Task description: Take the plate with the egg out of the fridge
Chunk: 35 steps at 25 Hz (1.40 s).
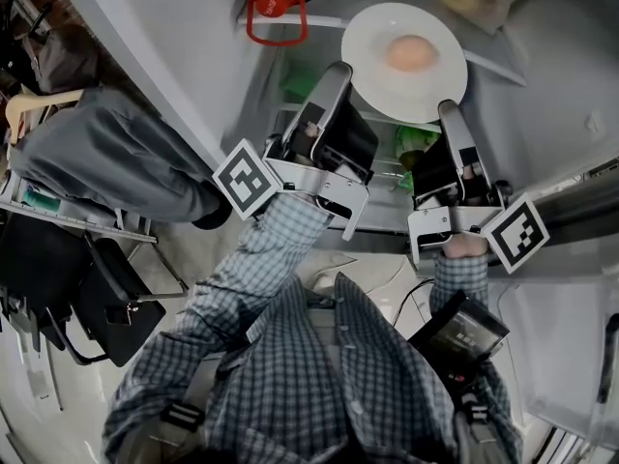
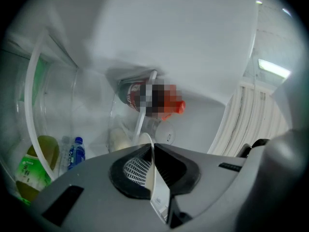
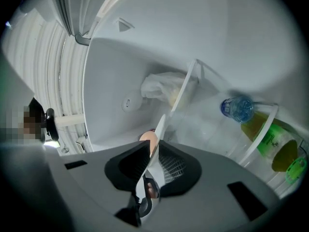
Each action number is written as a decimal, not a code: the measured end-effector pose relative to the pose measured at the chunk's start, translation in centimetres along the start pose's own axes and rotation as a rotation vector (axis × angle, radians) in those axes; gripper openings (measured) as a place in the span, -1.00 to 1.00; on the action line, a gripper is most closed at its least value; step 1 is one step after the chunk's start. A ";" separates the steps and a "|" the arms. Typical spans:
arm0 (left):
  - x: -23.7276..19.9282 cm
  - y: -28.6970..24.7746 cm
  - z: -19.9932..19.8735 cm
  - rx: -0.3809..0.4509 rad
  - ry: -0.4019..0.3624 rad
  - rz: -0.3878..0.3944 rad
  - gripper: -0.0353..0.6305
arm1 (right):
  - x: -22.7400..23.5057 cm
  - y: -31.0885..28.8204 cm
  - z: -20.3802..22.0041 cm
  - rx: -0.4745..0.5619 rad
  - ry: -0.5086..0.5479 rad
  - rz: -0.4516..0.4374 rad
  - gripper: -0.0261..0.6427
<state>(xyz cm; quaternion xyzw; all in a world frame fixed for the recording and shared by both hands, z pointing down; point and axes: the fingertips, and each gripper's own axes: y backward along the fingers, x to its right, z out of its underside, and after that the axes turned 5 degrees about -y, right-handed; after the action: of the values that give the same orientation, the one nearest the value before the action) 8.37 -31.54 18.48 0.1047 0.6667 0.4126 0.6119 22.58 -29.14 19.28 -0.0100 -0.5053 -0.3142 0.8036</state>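
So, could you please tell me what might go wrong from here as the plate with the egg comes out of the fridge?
1. The egg lies loose on the plate, so a tilt could roll it off.
2. The left gripper and right gripper each pinch only the thin rim, on opposite sides. An uneven pull may let the plate slip.
3. The red-capped bottle sits close beside the plate and could be bumped.
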 end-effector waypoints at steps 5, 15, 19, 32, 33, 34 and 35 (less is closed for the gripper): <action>0.7 1.5 -0.3 0.018 -0.029 -0.017 -0.82 | -0.3 0.2 1.1 -0.013 -0.040 -0.013 -0.75; 1.9 5.2 -0.1 -0.001 -0.028 -0.042 -0.82 | -1.3 2.4 4.1 -0.025 -0.055 -0.008 -0.75; 2.3 6.9 -0.2 -0.020 -0.031 -0.068 -0.82 | -1.6 3.3 5.6 -0.034 -0.053 0.012 -0.75; 2.9 14.4 -2.3 -0.003 -0.004 -0.157 -0.82 | -2.3 5.7 12.7 -0.051 -0.084 0.056 -0.75; 3.0 15.0 -2.3 -0.003 -0.001 -0.165 -0.82 | -2.3 5.9 13.2 -0.053 -0.086 0.059 -0.75; 3.0 15.6 -2.4 -0.003 0.000 -0.172 -0.82 | -2.4 6.1 13.7 -0.056 -0.087 0.063 -0.75; 3.2 16.1 -2.5 -0.004 0.000 -0.178 -0.82 | -2.4 6.3 14.2 -0.060 -0.088 0.068 -0.75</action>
<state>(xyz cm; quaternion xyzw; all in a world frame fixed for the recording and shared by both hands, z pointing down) -0.48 -20.25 26.91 0.0437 0.6726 0.3580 0.6461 13.71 -18.11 26.13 -0.0649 -0.5299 -0.3011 0.7901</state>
